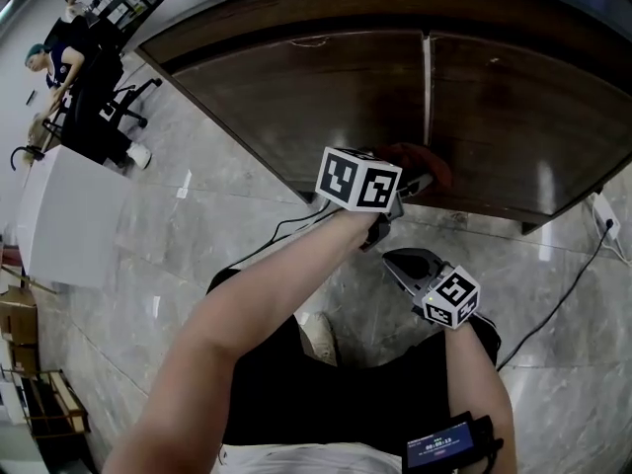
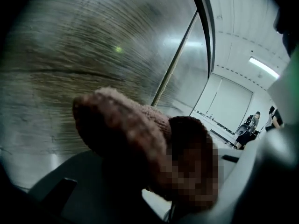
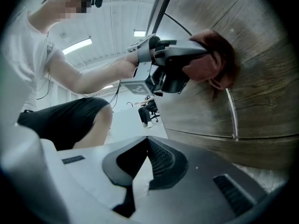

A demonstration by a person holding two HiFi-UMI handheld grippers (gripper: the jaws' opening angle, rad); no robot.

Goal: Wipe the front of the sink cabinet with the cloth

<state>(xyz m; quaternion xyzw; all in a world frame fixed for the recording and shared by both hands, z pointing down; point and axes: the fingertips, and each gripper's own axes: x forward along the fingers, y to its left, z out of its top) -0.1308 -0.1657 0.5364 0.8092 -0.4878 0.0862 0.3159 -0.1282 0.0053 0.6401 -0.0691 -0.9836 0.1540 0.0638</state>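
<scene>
The sink cabinet front is dark brown wood with two doors and a narrow seam between them. My left gripper is shut on a reddish-brown cloth, which is pressed against the lower cabinet front near the seam. In the left gripper view the cloth bulges out between the jaws against the wood. The right gripper view shows the left gripper, the cloth and the cabinet. My right gripper hangs lower, over the floor, shut and empty.
The floor is grey marble. A black cable runs to a power strip at the right. A white block stands at the left, with seated people and chairs behind it. Cardboard boxes lie at the far left.
</scene>
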